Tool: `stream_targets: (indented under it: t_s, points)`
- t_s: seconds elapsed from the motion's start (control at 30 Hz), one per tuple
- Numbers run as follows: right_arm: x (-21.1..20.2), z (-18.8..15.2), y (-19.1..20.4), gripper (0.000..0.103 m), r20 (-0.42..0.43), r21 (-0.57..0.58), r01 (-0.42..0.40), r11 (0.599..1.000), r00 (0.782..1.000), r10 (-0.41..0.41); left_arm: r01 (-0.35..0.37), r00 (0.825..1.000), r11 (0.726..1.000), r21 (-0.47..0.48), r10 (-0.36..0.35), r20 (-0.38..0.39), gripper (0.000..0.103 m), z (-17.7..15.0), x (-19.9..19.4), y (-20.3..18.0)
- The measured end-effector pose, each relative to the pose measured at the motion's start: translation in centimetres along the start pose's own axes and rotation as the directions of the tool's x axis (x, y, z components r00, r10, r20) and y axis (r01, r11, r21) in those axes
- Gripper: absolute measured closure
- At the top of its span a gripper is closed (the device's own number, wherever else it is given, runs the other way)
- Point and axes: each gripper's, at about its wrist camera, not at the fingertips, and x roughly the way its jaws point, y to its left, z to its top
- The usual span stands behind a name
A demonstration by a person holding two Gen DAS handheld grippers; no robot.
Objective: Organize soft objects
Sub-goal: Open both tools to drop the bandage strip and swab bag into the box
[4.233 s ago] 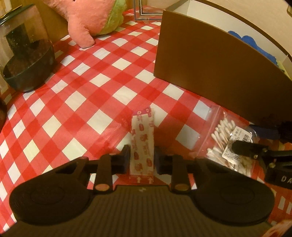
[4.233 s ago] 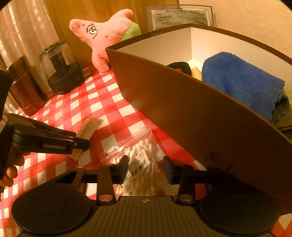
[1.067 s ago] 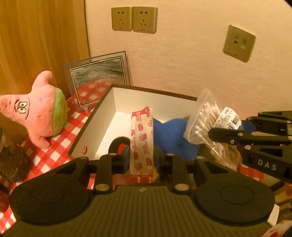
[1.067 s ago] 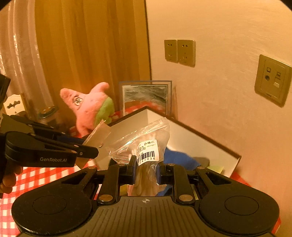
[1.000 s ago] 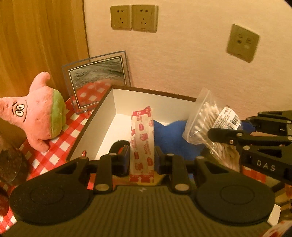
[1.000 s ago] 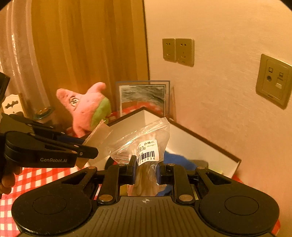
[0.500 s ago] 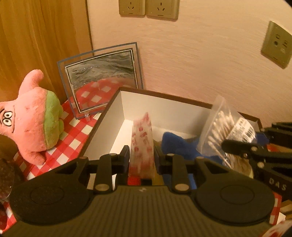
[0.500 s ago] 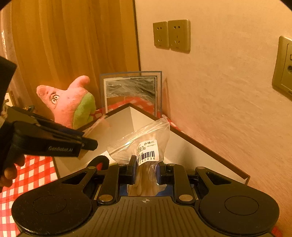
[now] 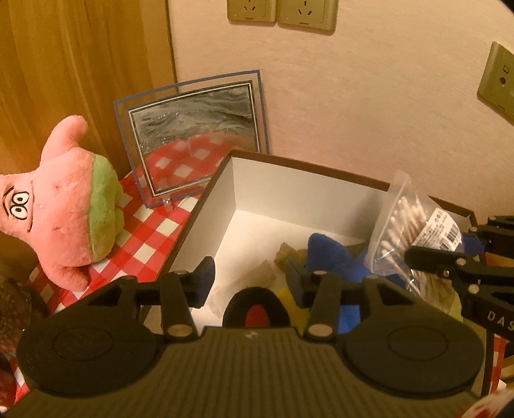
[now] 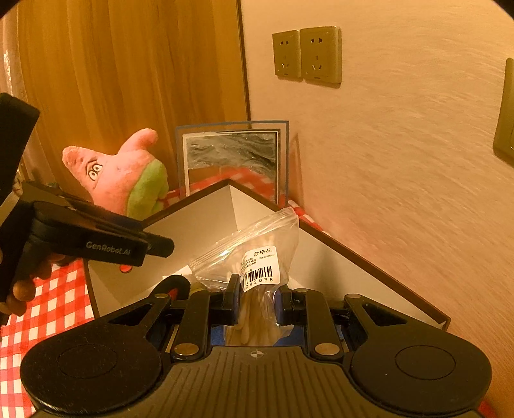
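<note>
My left gripper [image 9: 249, 276] is open and empty above the brown box [image 9: 208, 225] with white inside walls. A pale packet [image 9: 257, 276], blurred, lies on the box floor below it. A blue towel [image 9: 331, 254] and a black and red item [image 9: 255, 308] lie in the box. My right gripper [image 10: 255, 297] is shut on a clear bag of cotton swabs [image 10: 257, 257] and holds it over the box [image 10: 199, 225]. The bag [image 9: 404, 228] and right gripper [image 9: 417, 255] show at the right of the left wrist view. The left gripper [image 10: 160, 247] shows at left in the right wrist view.
A pink starfish plush [image 9: 61, 205] sits on the red checked tablecloth [image 9: 151, 244] left of the box. A framed picture [image 9: 192, 135] leans on the wall behind. Wall sockets [image 9: 282, 13] are above. The plush [image 10: 125, 177] and frame [image 10: 231, 157] show in the right wrist view too.
My left gripper has opened and let go of the plaster strip, which has dropped into the box. Both grippers have moved closer over the box. The right still holds the swab bag.
</note>
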Motion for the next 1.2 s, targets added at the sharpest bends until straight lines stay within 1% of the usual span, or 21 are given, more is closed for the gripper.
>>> stream_targets:
  t_s: [0.23, 0.33, 0.4, 0.47, 0.5, 0.53, 0.6, 0.7, 0.83, 0.97, 1.07, 1.2]
  points:
    - [0.7, 0.6, 0.5, 0.082, 0.006, -0.009, -0.010, 1.000, 1.000, 0.010, -0.002, 1.000, 1.000, -0.011, 0.002, -0.002, 0.057, -0.1, -0.6, 0.3]
    - [1.1, 1.1, 0.6, 0.082, 0.050, -0.005, -0.007, 1.000, 0.999, 0.007, -0.007, 1.000, 1.000, -0.015, 0.007, 0.002, 0.056, -0.2, -1.0, 0.4]
    - [1.3, 1.5, 0.9, 0.072, 0.072, -0.009, 0.002, 1.000, 0.997, -0.001, -0.007, 1.000, 1.000, -0.021, 0.007, 0.003, 0.055, -0.3, -1.3, 0.6]
    - [1.4, 1.7, 1.0, 0.033, 0.099, -0.020, 0.011, 1.000, 0.995, -0.009, -0.006, 1.000, 0.999, -0.032, 0.006, 0.005, 0.054, -0.5, -1.6, 0.9]
    - [1.2, 1.7, 1.1, 0.030, 0.120, -0.026, 0.006, 1.000, 0.993, -0.002, -0.004, 1.000, 0.999, -0.034, 0.004, 0.006, 0.052, -0.6, -1.8, 0.9]
    - [1.0, 1.6, 1.1, 0.029, 0.131, -0.030, -0.002, 1.000, 0.991, 0.006, -0.003, 1.000, 0.999, -0.036, 0.004, 0.007, 0.050, -0.7, -2.0, 0.9]
    - [0.8, 1.6, 1.0, 0.029, 0.117, -0.031, -0.001, 1.000, 0.993, 0.005, -0.002, 1.000, 0.999, -0.038, 0.002, 0.007, 0.049, -1.0, -2.3, 0.9]
    - [0.6, 1.1, 0.8, 0.029, 0.084, -0.028, -0.005, 1.000, 0.996, 0.007, 0.006, 1.000, 0.999, -0.039, -0.006, 0.005, 0.049, -1.5, -2.7, 0.6]
    - [0.1, 0.1, 0.6, 0.029, 0.033, -0.026, 0.011, 1.000, 0.999, -0.010, 0.013, 1.000, 0.999, -0.029, -0.013, 0.002, 0.046, -1.9, -3.3, -0.1]
    - [-1.0, -1.0, 0.3, 0.029, 0.003, -0.004, 0.018, 1.000, 1.000, -0.018, 0.018, 1.000, 1.000, -0.026, -0.017, 0.006, 0.043, -2.3, -4.3, -0.9]
    - [-2.1, -1.8, 0.3, 0.029, -0.005, 0.014, 0.016, 1.000, 1.000, -0.016, 0.020, 1.000, 0.999, -0.025, -0.020, 0.011, 0.042, -2.7, -5.3, -1.6]
    - [-4.1, -2.8, 0.6, 0.029, 0.006, 0.023, 0.020, 1.000, 1.000, -0.020, 0.021, 1.000, 0.999, -0.029, -0.020, 0.023, 0.041, -3.5, -7.2, -2.2]
